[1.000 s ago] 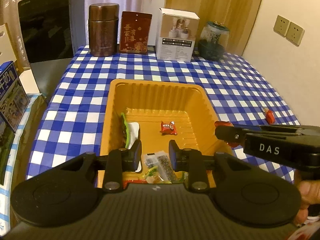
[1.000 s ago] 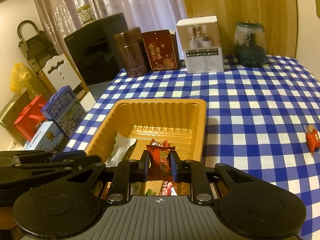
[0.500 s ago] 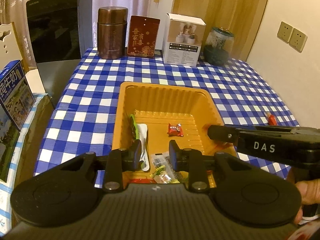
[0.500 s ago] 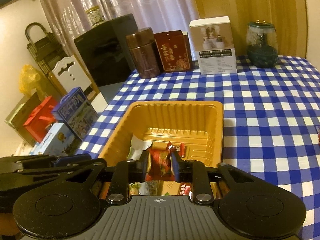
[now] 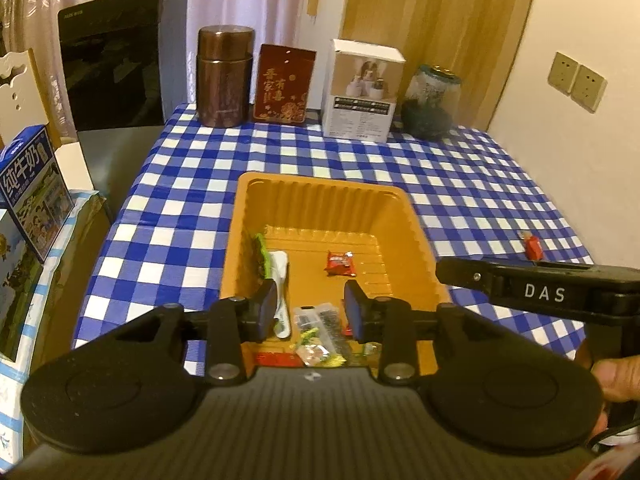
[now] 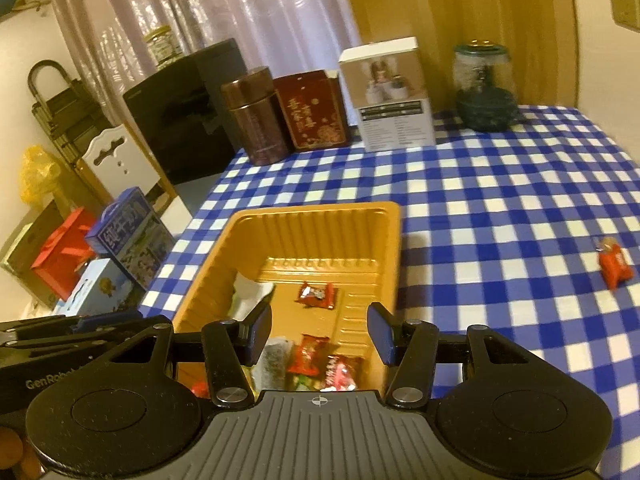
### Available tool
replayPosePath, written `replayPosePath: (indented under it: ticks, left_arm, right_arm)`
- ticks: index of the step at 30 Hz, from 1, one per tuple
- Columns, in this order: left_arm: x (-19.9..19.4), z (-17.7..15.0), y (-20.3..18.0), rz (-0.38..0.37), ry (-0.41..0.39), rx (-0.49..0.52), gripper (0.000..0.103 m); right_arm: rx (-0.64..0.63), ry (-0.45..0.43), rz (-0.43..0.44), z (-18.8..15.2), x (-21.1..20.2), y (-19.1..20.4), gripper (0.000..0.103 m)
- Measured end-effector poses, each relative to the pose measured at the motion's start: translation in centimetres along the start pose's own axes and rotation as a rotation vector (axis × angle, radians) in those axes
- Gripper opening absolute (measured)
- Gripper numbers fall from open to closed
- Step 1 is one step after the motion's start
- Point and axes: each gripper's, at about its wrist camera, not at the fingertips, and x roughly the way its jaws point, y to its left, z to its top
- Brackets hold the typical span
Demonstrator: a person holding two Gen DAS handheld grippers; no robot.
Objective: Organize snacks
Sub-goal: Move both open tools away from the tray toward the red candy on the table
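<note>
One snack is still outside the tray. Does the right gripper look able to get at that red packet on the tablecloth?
Probably yes. The right gripper is open and empty, and the red packet lies alone on bare tablecloth to its right, nothing between them.

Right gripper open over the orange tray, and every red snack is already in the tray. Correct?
Not quite. The right gripper is open over the orange tray, but one red snack lies on the checked tablecloth, right of the tray. The right wrist view shows it.
</note>
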Motion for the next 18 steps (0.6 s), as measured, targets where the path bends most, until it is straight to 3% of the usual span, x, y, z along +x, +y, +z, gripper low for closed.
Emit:
replayPosePath:
  ticks: [18]
  left_arm:
    - [-3.2,-1.7,-8.5,-0.090,-0.035,0.053,0.058]
  right_arm:
    - [0.097,-0.058,-0.181,-2.8,-10.5,-7.4,0.055]
